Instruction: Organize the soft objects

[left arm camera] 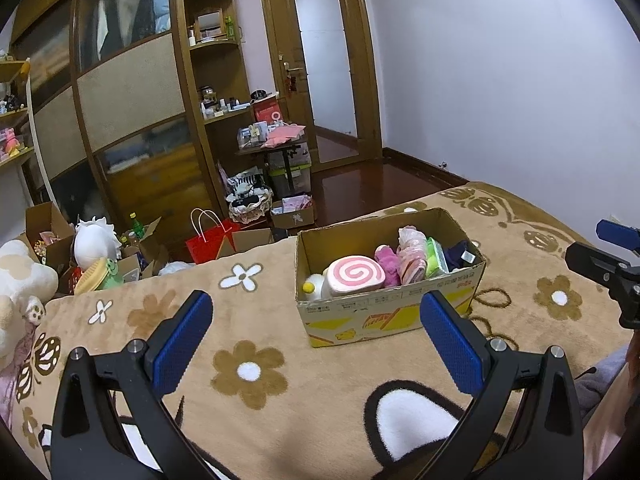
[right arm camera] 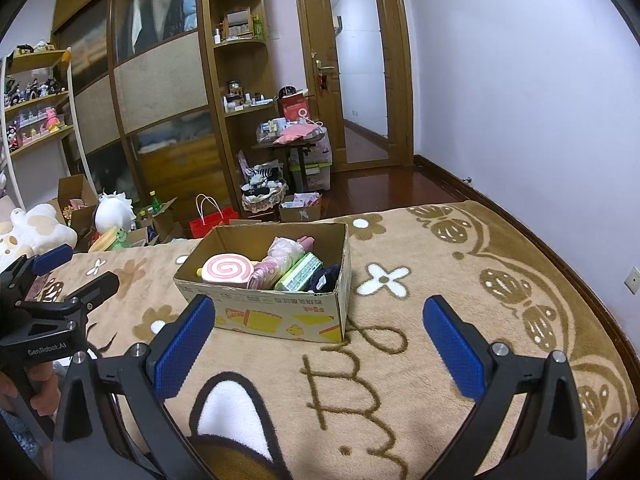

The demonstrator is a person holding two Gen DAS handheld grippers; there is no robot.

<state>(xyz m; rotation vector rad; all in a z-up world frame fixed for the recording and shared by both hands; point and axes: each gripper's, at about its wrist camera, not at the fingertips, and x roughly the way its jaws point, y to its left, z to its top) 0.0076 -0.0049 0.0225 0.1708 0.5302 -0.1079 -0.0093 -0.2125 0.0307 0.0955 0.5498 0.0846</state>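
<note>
We have a bed (left arm camera: pixel 360 380) under a tan flower-patterned blanket (right arm camera: pixel 440 248) spread below both hand-held grippers. Ahead of them on the blanket stands an open cardboard box (left arm camera: pixel 384 316), just beyond the right fingertip of our left hand-held gripper (left arm camera: pixel 316 308) and just past the left fingertip of our right hand-held gripper (right arm camera: pixel 320 312). Both hand-held grippers are released, blue pads wide apart and grasping nothing. Inside the box, packed side by side, lie the soft objects: a pink swirl cushion (left arm camera: pixel 356 274) nearest our left hand-held gripper, a white plush with a yellow tip (left arm camera: pixel 314 286) touching it, then a pink plush (left arm camera: pixel 386 264), a pink bagged bundle (right arm camera: pixel 280 258), a green packet (right arm camera: pixel 300 274) and a dark blue cloth (right arm camera: pixel 324 278) at the far end
</note>
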